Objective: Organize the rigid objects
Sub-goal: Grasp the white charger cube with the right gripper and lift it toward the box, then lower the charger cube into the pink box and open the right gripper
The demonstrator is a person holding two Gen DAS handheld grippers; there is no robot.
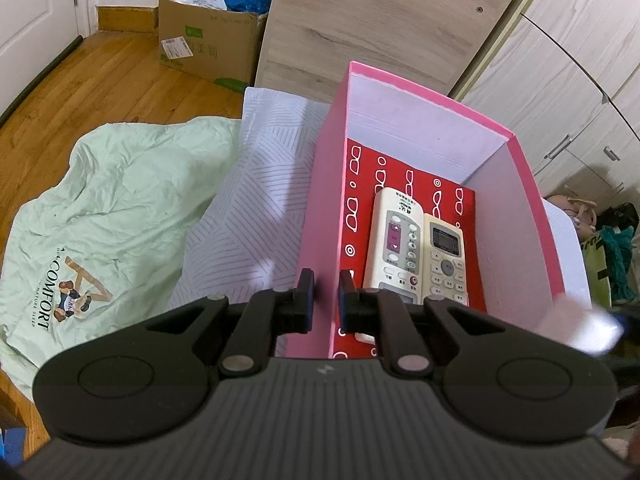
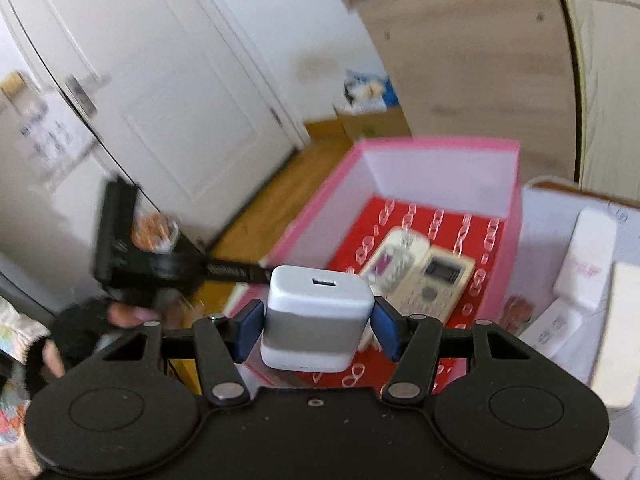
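A pink box [image 1: 324, 184] with a red patterned floor holds two cream remote controls [image 1: 416, 248] side by side. My left gripper [image 1: 326, 292] is shut on the box's left wall, one finger outside and one inside. In the right wrist view my right gripper [image 2: 318, 326] is shut on a white and grey charger cube [image 2: 316, 316], held above the near end of the pink box [image 2: 516, 216]. The remotes [image 2: 420, 276] lie beyond it. The charger shows as a white blur in the left wrist view [image 1: 592, 328].
The box stands on a white striped pillow [image 1: 260, 184] beside a pale green quilt [image 1: 100, 208]. A cardboard box [image 1: 208, 44] sits on the wooden floor. Wardrobe doors [image 1: 568, 80] stand to the right. A white carton with small boxes [image 2: 580, 280] is right of the pink box.
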